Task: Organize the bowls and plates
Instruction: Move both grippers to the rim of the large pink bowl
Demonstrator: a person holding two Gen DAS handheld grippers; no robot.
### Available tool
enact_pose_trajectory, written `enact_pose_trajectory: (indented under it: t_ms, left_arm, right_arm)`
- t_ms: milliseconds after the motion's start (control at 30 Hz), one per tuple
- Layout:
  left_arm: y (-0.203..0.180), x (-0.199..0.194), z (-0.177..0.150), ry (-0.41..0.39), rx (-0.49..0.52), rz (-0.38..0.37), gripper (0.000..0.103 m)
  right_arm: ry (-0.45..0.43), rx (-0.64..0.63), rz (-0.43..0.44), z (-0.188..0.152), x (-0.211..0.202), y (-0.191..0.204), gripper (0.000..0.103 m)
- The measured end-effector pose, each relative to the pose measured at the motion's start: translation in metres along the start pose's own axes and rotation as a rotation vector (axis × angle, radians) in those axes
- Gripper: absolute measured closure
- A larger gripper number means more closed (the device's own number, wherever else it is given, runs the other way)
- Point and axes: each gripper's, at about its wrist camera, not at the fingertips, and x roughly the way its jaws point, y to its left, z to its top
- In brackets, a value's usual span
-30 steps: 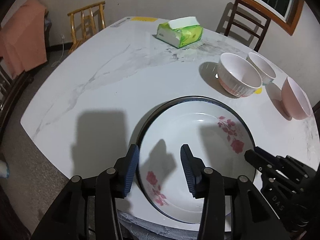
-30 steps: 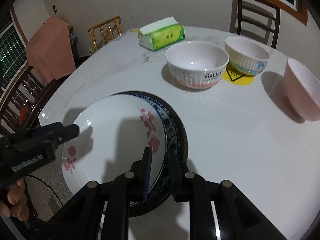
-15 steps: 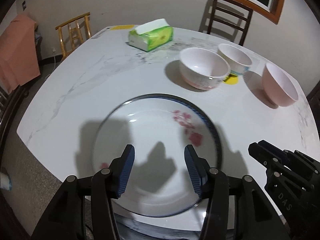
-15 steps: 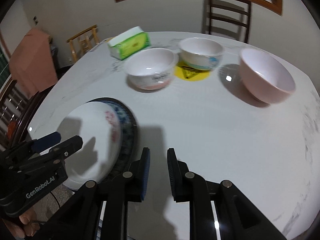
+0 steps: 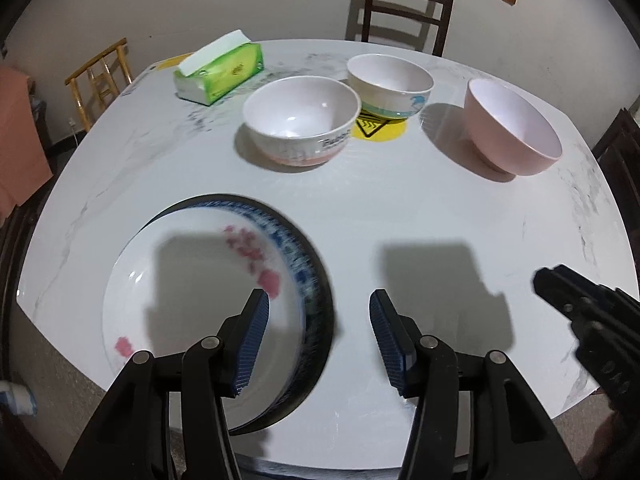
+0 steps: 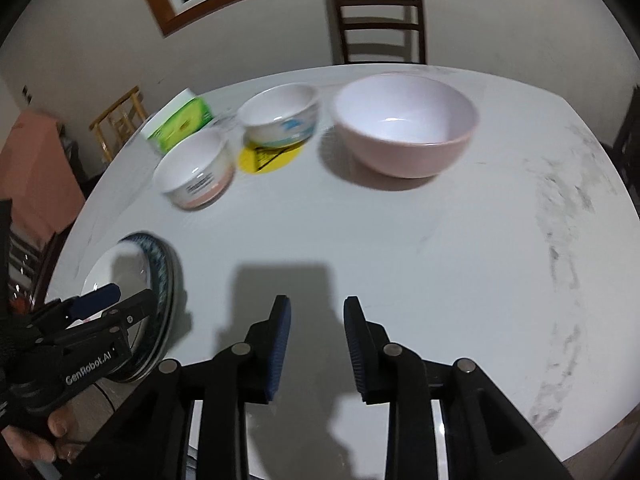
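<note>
A white plate with pink flowers (image 5: 192, 288) lies stacked on a blue-rimmed plate (image 5: 308, 276) at the table's near left; the stack also shows in the right wrist view (image 6: 156, 264). Three bowls stand farther back: a white bowl with a pink base (image 5: 300, 120), a white bowl with blue print (image 5: 390, 84) and a pink bowl (image 5: 512, 128). My left gripper (image 5: 318, 316) is open and empty, just right of the plates' edge. My right gripper (image 6: 316, 320) is open and empty over bare table, facing the pink bowl (image 6: 406, 128).
A green tissue box (image 5: 220, 68) lies at the back left of the white marble table (image 5: 400, 208). A yellow warning sticker (image 5: 380, 126) sits under the blue-print bowl. Wooden chairs (image 5: 404, 4) stand behind the table.
Both grippers have swung right, away from the plate stack. The right gripper let go of the flowered plate's rim and opened wider. The left gripper also opened wider.
</note>
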Motion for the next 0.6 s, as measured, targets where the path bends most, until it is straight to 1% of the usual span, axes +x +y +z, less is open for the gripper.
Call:
enact_pose_trajectory:
  t_ms: [67, 167, 267, 333, 400, 533, 600]
  left_arm:
    - [-0.006, 0.003, 0.008, 0.015, -0.004, -0.006, 0.051]
    - [-0.015, 0.009, 0.022, 0.049, -0.017, -0.04, 0.051]
    - [-0.025, 0.011, 0.036, 0.052, -0.019, -0.06, 0.051]
    - [-0.033, 0.01, 0.047, 0.044, -0.016, -0.069, 0.051]
    - [-0.042, 0.01, 0.057, 0.043, -0.013, -0.08, 0.051]
    - [-0.061, 0.014, 0.084, 0.061, -0.003, -0.098, 0.051]
    - [-0.071, 0.016, 0.096, 0.074, 0.004, -0.121, 0.051]
  right_arm:
    - [-0.002, 0.037, -0.007, 0.007, -0.003, -0.02, 0.075]
    - [-0.001, 0.084, -0.001, 0.021, -0.006, -0.046, 0.075]
    - [-0.007, 0.106, -0.025, 0.036, -0.008, -0.067, 0.075]
    - [-0.01, 0.11, -0.043, 0.046, -0.007, -0.076, 0.075]
    - [-0.007, 0.119, -0.042, 0.061, -0.003, -0.084, 0.075]
    - [0.011, 0.138, -0.038, 0.087, 0.007, -0.098, 0.075]
    - [0.024, 0.14, -0.053, 0.099, 0.012, -0.103, 0.075]
